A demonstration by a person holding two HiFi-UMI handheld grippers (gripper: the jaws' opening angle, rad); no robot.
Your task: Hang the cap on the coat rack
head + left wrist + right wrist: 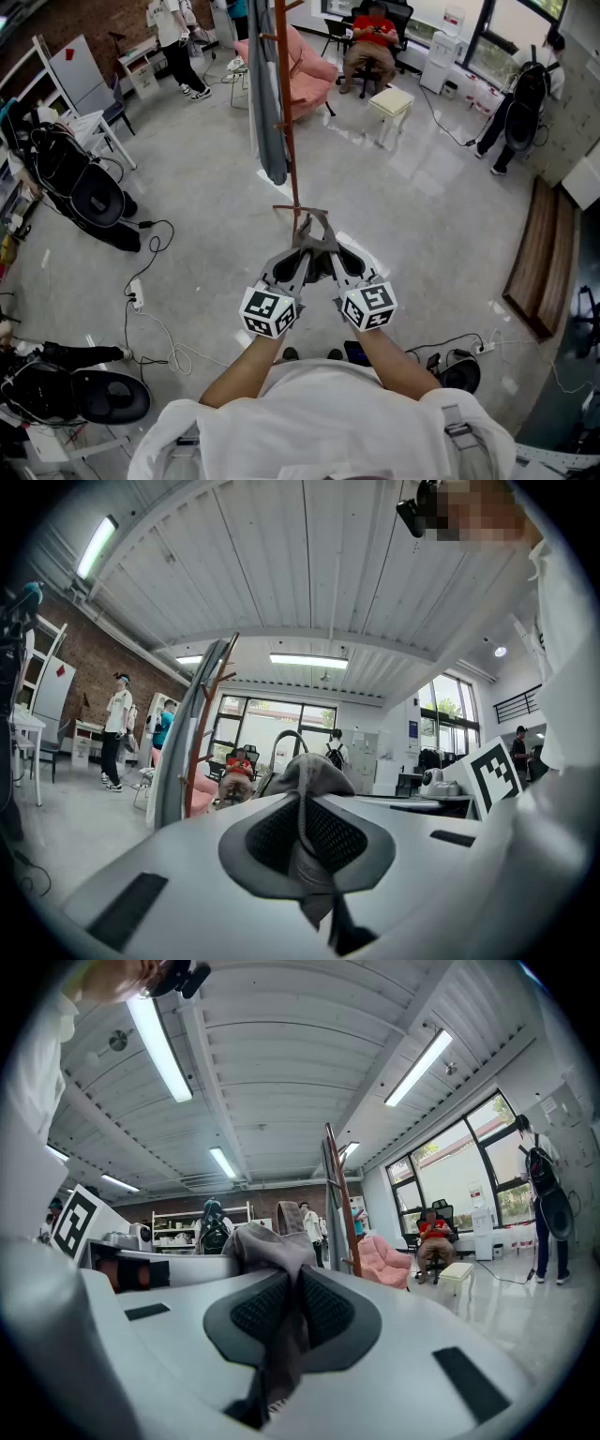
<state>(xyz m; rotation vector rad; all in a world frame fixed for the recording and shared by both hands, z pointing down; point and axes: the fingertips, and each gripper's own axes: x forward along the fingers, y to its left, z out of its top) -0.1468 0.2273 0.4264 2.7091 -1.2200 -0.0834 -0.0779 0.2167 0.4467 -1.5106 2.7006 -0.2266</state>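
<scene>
Hanging in the head view just short of the coat rack [286,112] pole, the grey cap [315,232] is shared by the left gripper [302,247] and right gripper [328,247]; the left gripper view shows its fingers pinching the fabric, rack ahead-left; the right gripper view likewise, rack ahead-right.

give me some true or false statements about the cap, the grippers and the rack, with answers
1. The left gripper and the right gripper are both shut on the cap. True.
2. The cap hangs on the coat rack. False: both grippers hold it in front of the rack's pole.
3. A grey garment hangs on the coat rack. True.
4. The left gripper's jaws stand wide apart with nothing between them. False: they pinch the cap's fabric.
5. The armchair behind the rack is blue. False: it is pink.
</scene>
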